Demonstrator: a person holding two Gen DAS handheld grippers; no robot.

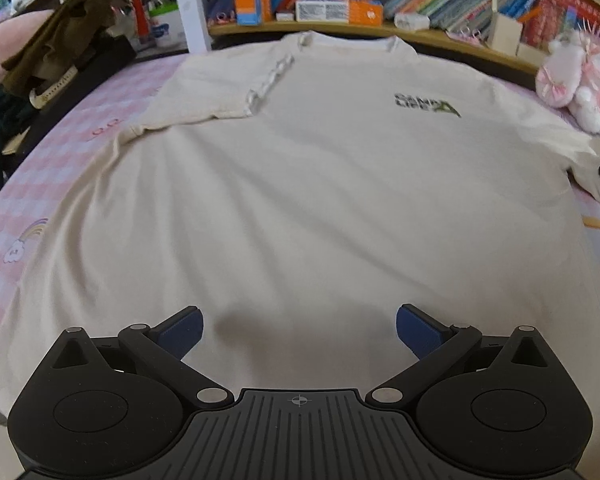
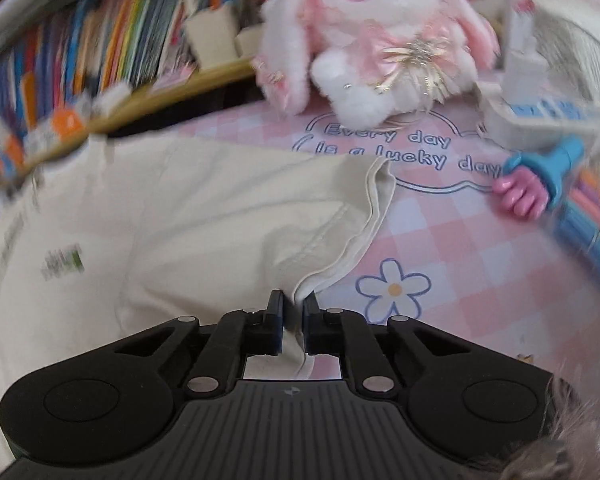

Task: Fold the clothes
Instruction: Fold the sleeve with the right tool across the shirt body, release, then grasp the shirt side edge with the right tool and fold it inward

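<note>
Cream T-shirt [image 1: 300, 200] flat on pink checked bed [image 1: 60, 184]. Right gripper [image 2: 293, 320]: fingers pinch sleeve hem [image 2: 364, 224]. Left gripper [image 1: 299, 330]: fingers spread, empty. Risk: thin hem slips; swing snags plush rabbit [image 2: 380, 40] at 12 o'clock.

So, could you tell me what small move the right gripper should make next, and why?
Probably carry the sleeve inward over the T-shirt body. The right gripper is shut on the sleeve's edge, the other sleeve already lies folded in, and the left gripper hovers open.
</note>
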